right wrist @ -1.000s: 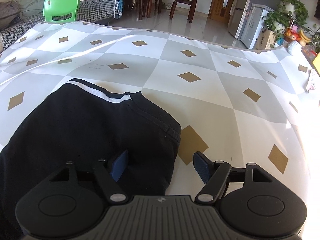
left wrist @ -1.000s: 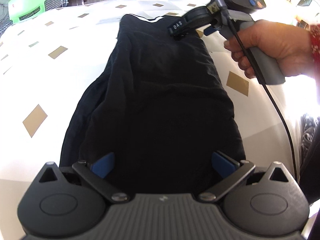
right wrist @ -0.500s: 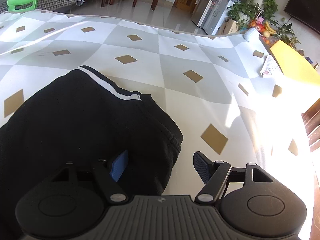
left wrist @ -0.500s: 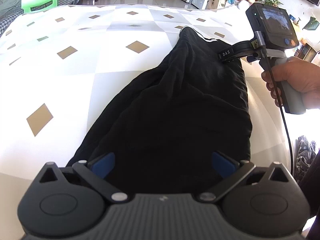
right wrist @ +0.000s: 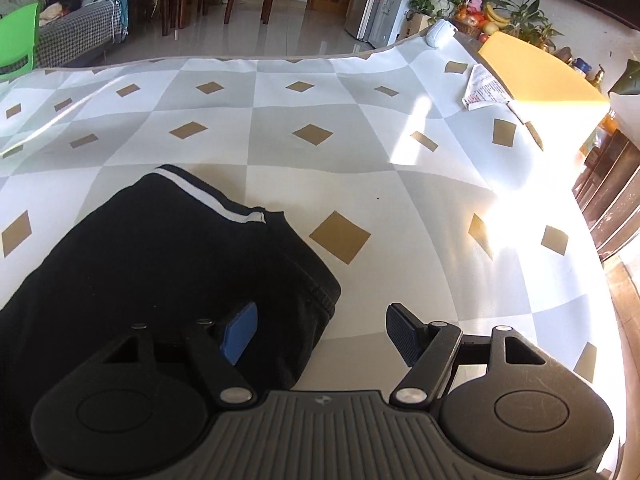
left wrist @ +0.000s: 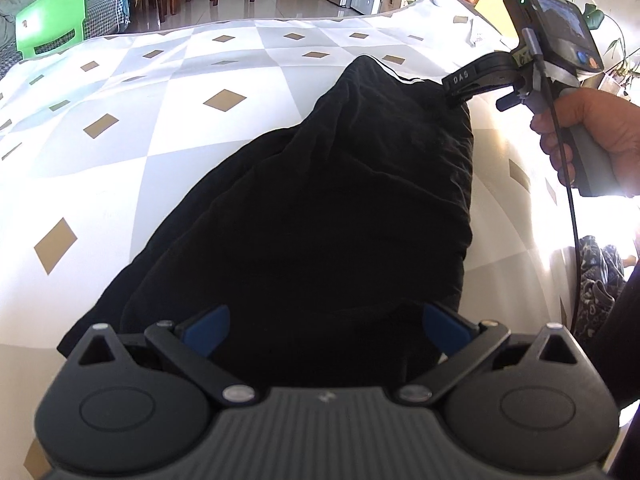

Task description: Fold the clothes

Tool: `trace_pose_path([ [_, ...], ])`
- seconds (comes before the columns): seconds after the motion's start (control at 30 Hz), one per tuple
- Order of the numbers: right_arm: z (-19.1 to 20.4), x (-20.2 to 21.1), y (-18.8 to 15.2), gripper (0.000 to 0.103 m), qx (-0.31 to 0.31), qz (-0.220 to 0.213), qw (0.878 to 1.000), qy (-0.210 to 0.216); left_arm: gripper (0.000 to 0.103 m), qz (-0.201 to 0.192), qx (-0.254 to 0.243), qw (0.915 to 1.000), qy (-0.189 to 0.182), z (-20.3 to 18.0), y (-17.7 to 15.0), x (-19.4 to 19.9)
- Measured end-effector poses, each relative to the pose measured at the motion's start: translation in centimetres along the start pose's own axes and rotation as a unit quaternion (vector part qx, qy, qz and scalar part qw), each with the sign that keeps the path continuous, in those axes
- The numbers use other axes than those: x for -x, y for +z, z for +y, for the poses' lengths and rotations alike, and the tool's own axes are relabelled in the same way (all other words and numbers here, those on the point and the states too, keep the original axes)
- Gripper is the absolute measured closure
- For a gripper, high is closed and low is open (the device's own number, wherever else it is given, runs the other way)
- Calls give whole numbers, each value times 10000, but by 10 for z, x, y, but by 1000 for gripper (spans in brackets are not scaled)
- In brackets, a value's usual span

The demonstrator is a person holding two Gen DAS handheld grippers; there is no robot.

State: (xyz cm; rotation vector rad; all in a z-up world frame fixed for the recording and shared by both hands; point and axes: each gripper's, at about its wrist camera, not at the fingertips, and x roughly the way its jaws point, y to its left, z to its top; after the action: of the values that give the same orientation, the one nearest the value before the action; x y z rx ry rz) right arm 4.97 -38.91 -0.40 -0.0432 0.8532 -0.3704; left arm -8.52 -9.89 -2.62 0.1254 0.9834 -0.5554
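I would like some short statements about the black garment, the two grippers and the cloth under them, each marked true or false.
1. The black garment lies on a cloth with brown diamonds. True.
2. The garment has a red stripe at its far edge. False: the stripe is white.
3. Both fingers of the right gripper rest on the garment. False: one finger is over the garment, the other over bare cloth.
4. The left gripper stands open, with the garment between its fingers. True.
5. A hand holds the right gripper's handle. True.
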Motion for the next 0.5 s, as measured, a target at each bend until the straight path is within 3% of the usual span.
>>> trace_pose_path([
  [0.13, -3, 15, 3, 34, -94, -249, 9966, 784, 0, 23, -6, 10000, -64, -14, -7, -2],
  [0.23, 7, 15, -1, 34, -20, -178, 9896, 1426, 0, 99, -73, 9999, -24, -20, -12, -5],
  [0.4, 32, 7, -7, 34, 263, 58, 9825, 1845, 0, 267, -324, 9991, -5, -25, -22, -17],
  [0.5, 49, 0, -12, 34, 615, 139, 9821, 1772, 0, 262, -681, 9973, 47, -29, -29, -16],
])
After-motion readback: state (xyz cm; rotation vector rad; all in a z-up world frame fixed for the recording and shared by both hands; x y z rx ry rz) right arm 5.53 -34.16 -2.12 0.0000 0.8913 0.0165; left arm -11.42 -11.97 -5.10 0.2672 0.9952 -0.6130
